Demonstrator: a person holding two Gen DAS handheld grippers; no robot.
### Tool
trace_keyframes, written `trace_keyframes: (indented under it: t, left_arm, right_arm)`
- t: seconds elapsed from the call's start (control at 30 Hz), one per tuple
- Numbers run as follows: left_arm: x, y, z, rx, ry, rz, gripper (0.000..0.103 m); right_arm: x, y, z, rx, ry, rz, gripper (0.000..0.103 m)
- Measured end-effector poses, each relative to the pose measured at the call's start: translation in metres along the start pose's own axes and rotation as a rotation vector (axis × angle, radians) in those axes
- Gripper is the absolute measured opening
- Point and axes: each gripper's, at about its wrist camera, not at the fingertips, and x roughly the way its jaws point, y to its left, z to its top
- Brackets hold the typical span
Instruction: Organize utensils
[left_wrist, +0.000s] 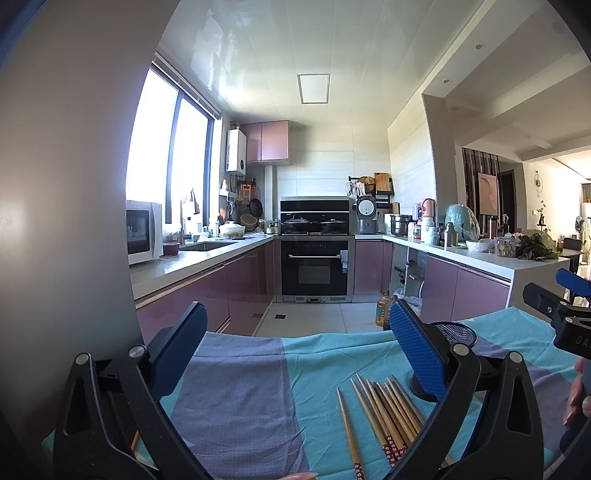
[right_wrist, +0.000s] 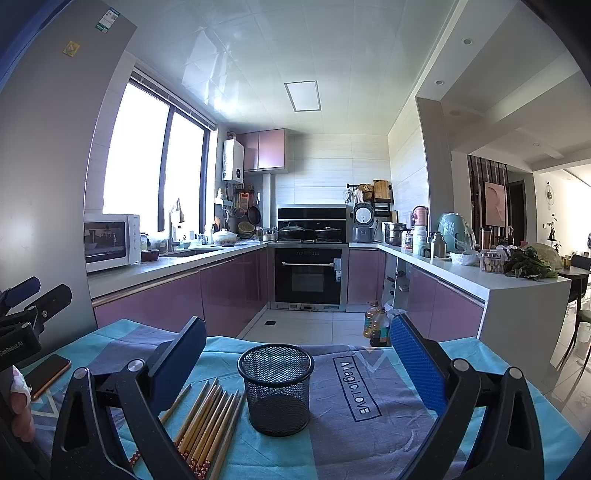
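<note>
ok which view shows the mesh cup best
The right wrist view: the mesh cup stands whole and upright at centre, rim to base, beside the chopsticks. In the left wrist view only part of its rim and base show behind the left claw's finger.

The surface (right_wrist: 388, 454) is covered by a cloth in turquoise and grey-purple blocks, printed "Magic.LOVE". A black mesh cup (right_wrist: 275, 387) stands upright on it. Just left of the cup lies a bundle of wooden chopsticks (right_wrist: 207, 424), one slightly apart. Farther left of the cup lies a phone (right_wrist: 50, 373).
</note>
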Motion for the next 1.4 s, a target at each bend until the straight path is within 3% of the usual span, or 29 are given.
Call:
trace_keyframes:
  t: [1.4]
  left_arm:
    - [-0.001,-0.0021,-0.0002,0.001,-0.006,-0.002,0.097]
  right_arm:
    - [0.0004,0.0003,-0.0072,0.012,-0.012,-0.018,0.096]
